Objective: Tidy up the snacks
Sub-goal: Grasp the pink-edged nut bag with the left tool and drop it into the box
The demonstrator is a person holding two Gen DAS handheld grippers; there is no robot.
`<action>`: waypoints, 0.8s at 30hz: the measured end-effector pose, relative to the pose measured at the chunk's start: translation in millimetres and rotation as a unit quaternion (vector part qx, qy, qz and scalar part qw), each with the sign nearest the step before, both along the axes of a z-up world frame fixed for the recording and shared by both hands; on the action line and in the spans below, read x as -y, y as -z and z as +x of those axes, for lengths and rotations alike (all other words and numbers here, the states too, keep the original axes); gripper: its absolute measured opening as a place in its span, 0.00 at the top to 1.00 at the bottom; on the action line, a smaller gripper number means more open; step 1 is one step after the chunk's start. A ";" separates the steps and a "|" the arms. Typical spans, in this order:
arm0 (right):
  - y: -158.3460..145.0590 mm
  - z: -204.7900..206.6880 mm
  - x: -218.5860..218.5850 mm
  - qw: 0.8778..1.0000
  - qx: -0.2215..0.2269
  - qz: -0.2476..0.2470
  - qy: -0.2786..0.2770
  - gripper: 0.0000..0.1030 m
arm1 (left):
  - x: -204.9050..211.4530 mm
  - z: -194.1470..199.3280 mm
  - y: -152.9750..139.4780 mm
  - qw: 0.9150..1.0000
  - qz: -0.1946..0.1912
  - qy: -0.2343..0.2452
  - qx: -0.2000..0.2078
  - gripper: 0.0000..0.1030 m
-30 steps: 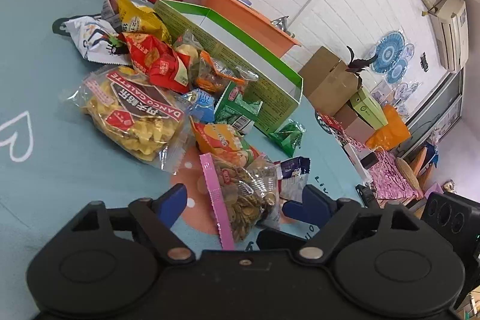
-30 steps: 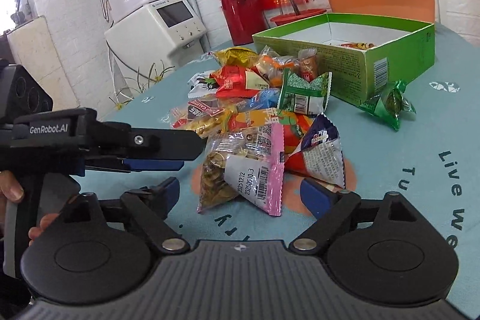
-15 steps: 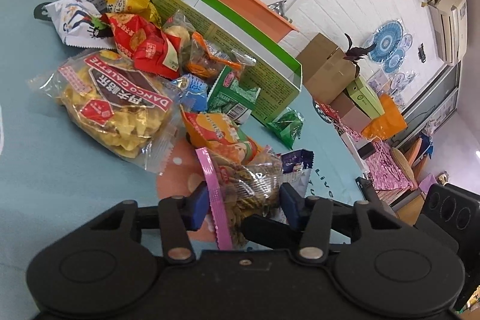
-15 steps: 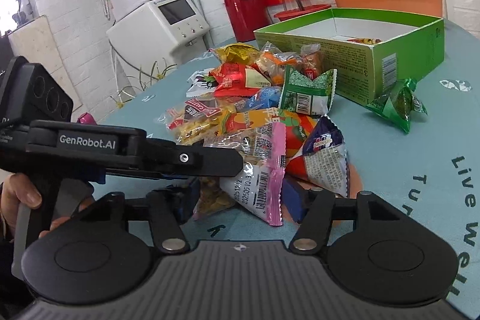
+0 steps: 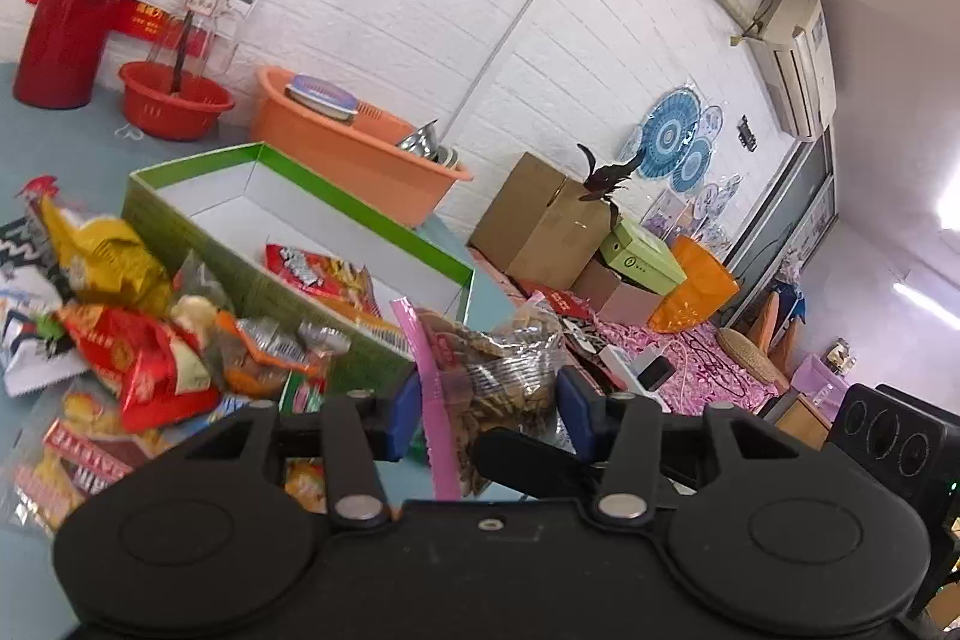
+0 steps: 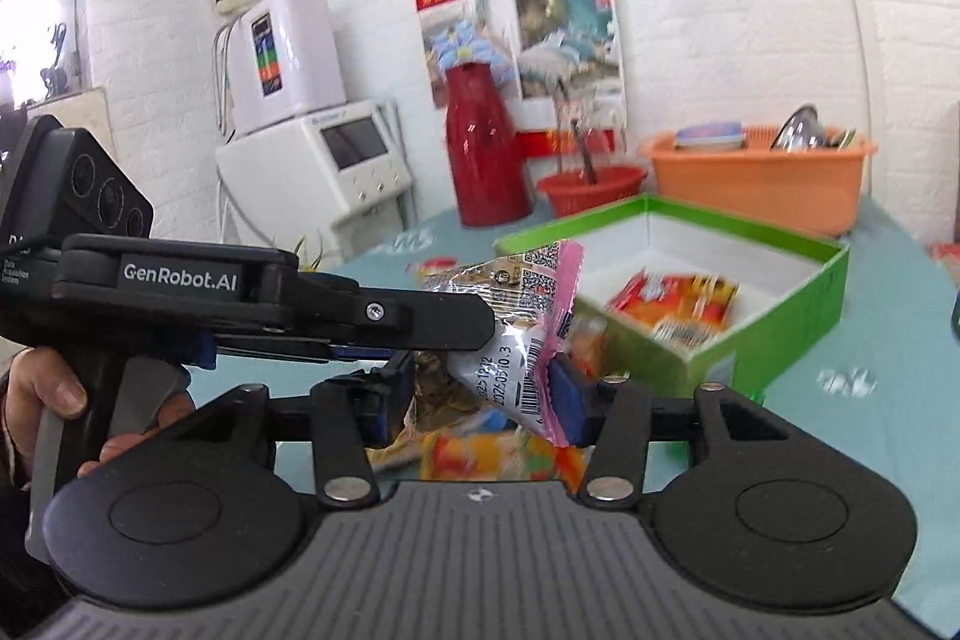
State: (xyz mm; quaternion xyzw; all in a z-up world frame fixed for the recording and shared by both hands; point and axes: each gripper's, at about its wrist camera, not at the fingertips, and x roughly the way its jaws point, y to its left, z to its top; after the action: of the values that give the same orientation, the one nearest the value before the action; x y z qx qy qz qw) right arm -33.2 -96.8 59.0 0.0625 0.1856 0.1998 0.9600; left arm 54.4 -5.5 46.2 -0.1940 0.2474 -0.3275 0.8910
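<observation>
Above the teal bench (image 5: 66, 142), both hand-held grippers have hold of the same snack: a clear bag of seeds (image 5: 498, 370) with a pink sealed edge. The left hand-held gripper (image 5: 487, 415) is clamped on it, blue pads pressing each side, and the bag sits lifted off the bench. From the other camera you can see the right hand-held gripper (image 6: 480, 397) around the barcode end of the bag of seeds (image 6: 510, 334), its jaws closing, with the pink edge right against its right pad. The left tool reaches in from the left in that view, with a hand (image 6: 42, 394) wrapped around its handle.

Just past the bag is the green box (image 5: 180, 214), open on top, white inside, with one red and orange snack packet (image 5: 318, 274) already lying in it. Left of the box there's a messy pile of snack packets (image 5: 138, 334) on the bench, red, yellow and orange ones. Behind the box sit an orange tub (image 5: 336, 148), a small red basket (image 5: 174, 100) and a tall red flask (image 5: 72, 4), against the white brick wall.
</observation>
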 end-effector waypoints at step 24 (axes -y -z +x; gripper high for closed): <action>40.5 115.4 55.9 0.998 -0.013 0.024 0.057 0.04 | 39.5 145.0 27.7 0.999 0.032 0.000 -0.032 0.18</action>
State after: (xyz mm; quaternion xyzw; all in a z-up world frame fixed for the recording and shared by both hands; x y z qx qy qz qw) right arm 82.3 -152.6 18.5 0.0985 0.1898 0.1479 0.9656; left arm 199.4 -45.0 18.5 -0.1756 0.2863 -0.3132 0.8883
